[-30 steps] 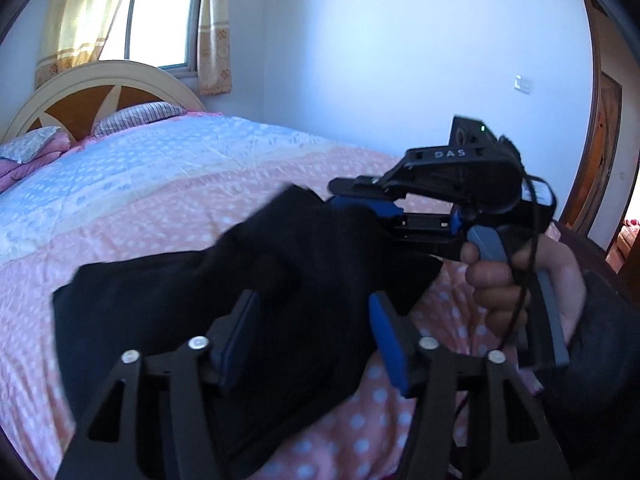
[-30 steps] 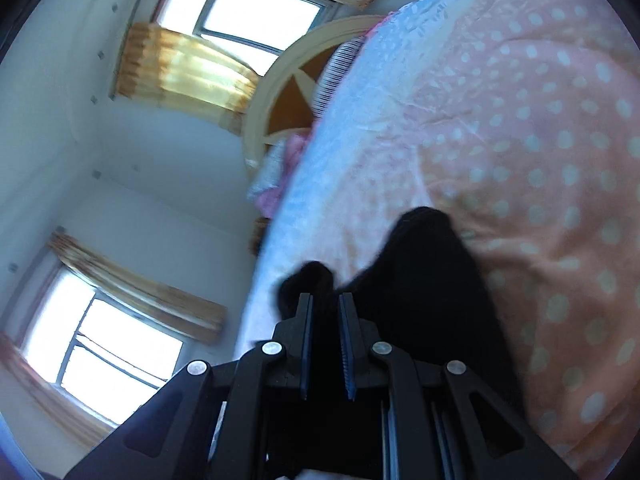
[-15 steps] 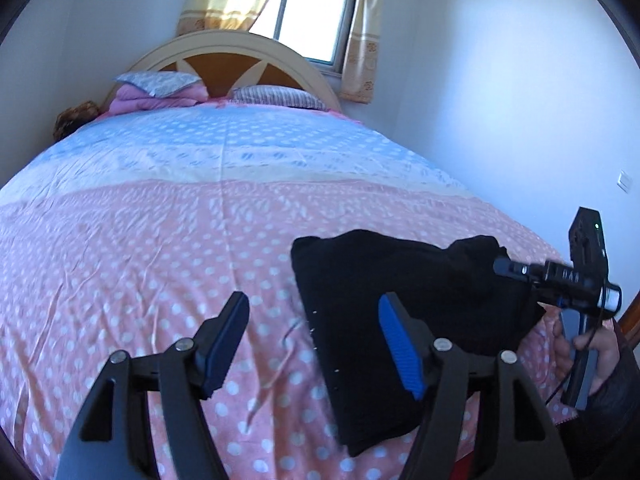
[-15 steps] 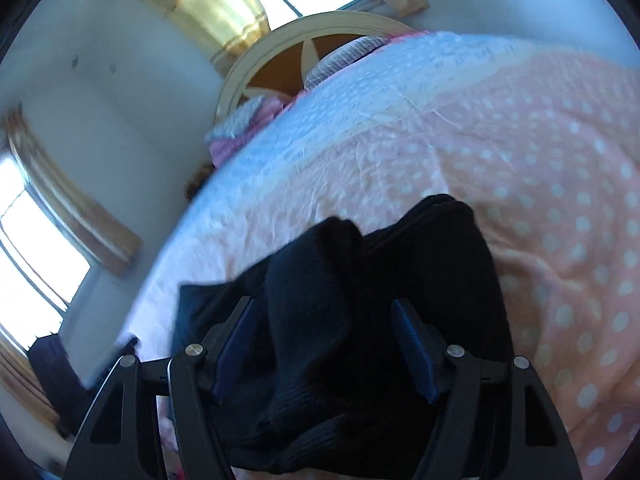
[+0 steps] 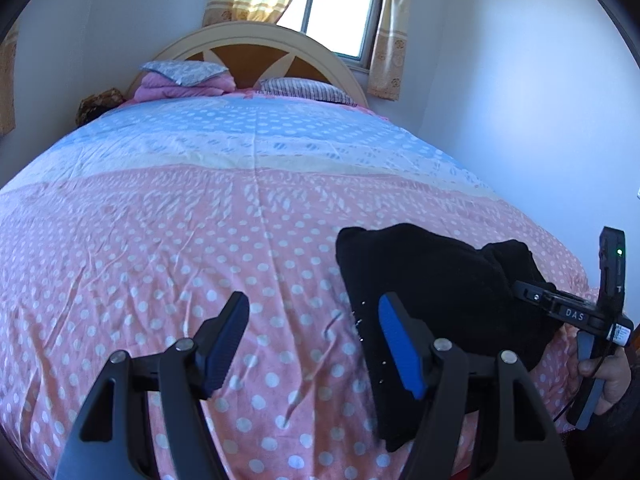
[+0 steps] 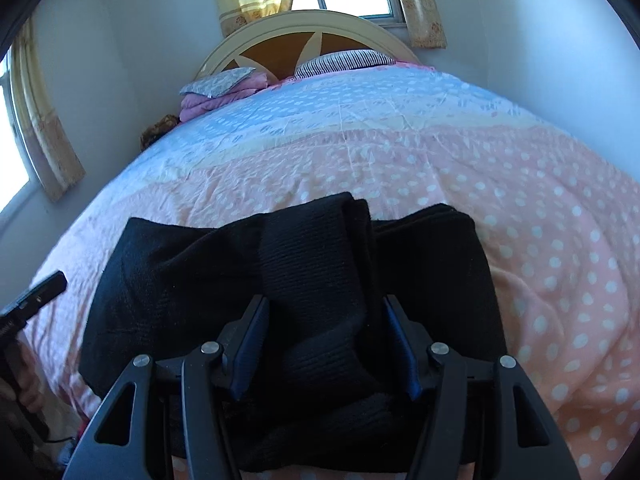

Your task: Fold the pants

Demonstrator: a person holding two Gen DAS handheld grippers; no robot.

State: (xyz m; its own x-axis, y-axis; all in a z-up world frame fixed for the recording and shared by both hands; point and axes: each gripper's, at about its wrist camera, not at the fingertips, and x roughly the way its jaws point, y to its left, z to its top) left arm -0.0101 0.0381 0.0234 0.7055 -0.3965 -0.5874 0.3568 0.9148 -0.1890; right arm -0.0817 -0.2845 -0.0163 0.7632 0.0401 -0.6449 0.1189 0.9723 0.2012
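The black pants (image 5: pixel 436 292) lie folded in a rumpled bundle on the pink dotted bedspread (image 5: pixel 200 248) near the bed's front right corner. My left gripper (image 5: pixel 314 318) is open and empty, held above the bedspread just left of the pants. In the right wrist view my right gripper (image 6: pixel 324 320) is open with its jaws on either side of a raised fold of the pants (image 6: pixel 312 272). The right gripper also shows at the right edge of the left wrist view (image 5: pixel 576 312), at the pants' far side.
The bedspread turns blue toward the headboard (image 5: pixel 256 46). Pillows (image 5: pixel 304 90) and a pink folded blanket (image 5: pixel 180 88) lie at the head. A window with yellow curtains (image 5: pixel 340 4) is behind. A white wall (image 5: pixel 520 100) runs close along the bed's right side.
My right gripper opened and let go of the pants, which now lie on the bed. My left gripper pulled back and left off the pants; both views swung toward the headboard.
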